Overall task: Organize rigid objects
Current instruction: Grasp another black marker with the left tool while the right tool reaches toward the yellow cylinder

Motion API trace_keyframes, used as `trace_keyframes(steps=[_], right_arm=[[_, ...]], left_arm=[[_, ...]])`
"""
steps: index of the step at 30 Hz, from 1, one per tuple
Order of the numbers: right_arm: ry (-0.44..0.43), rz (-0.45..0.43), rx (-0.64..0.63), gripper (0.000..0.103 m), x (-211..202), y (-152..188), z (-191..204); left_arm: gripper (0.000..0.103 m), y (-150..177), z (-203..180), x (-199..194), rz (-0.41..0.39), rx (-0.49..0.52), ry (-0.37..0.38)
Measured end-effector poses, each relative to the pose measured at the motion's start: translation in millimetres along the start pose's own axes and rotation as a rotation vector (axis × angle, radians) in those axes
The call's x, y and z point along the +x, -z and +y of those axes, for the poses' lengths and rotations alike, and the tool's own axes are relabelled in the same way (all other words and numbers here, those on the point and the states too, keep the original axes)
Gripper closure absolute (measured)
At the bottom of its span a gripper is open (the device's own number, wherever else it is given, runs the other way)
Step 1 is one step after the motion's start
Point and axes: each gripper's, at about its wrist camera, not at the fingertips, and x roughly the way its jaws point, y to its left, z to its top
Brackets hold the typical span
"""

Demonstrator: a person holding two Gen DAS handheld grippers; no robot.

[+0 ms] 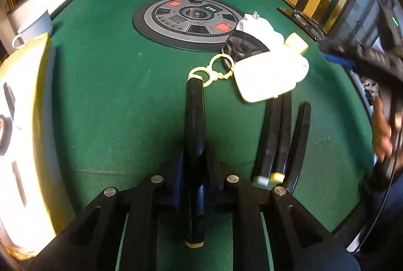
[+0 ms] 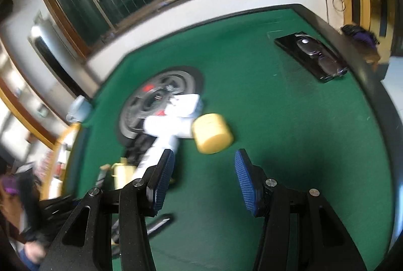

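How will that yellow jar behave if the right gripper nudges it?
The yellow jar lies on its side on the green felt, so it will probably roll. Its smooth round wall may slip between the pads of the open right gripper. It looks rigid and light.

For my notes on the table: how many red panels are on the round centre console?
2. One red panel sits far left on the console; the other near right, beside white items that may hide more.
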Motion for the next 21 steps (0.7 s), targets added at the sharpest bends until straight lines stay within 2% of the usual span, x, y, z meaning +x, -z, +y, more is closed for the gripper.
trace_keyframes(steps=[4,9,11,15,17,18,19,20,21], right_arm=[[-0.008,0.046,-0.036,0.058,18,-16,1],[0.115,0.055,-0.148,0.058,38,-28,16],[0.13,0.061,-0.155,0.058,47,-30,15],[0.099,0.092,-0.157,0.066,55,-25,13],[0.094,0.09,-0.151,0.066,54,-25,12],[0.09,0.091,-0.136,0.066,53,-24,10],[0.084,0.088,-0.128,0.066,50,-24,8],[0.078,0.081,-0.127,0.067,47,-23,6],[0.076,0.073,-0.127,0.067,43,-22,5]], left_arm=[[0.089,0,-1,0,-0.011,0.005,-0.009],[0.089,0,-3,4,-0.022,0.015,-0.027],[0.087,-3,-5,6,-0.02,0.021,-0.036],[0.062,-11,-11,12,-0.03,0.028,-0.008],[0.062,-13,-16,15,-0.05,0.04,-0.043],[0.067,-12,-17,15,-0.061,0.038,-0.053],[0.088,-11,-18,15,-0.073,0.036,-0.062],[0.091,-10,-17,14,-0.081,0.033,-0.066],[0.091,-9,-14,13,-0.079,0.007,-0.026]])
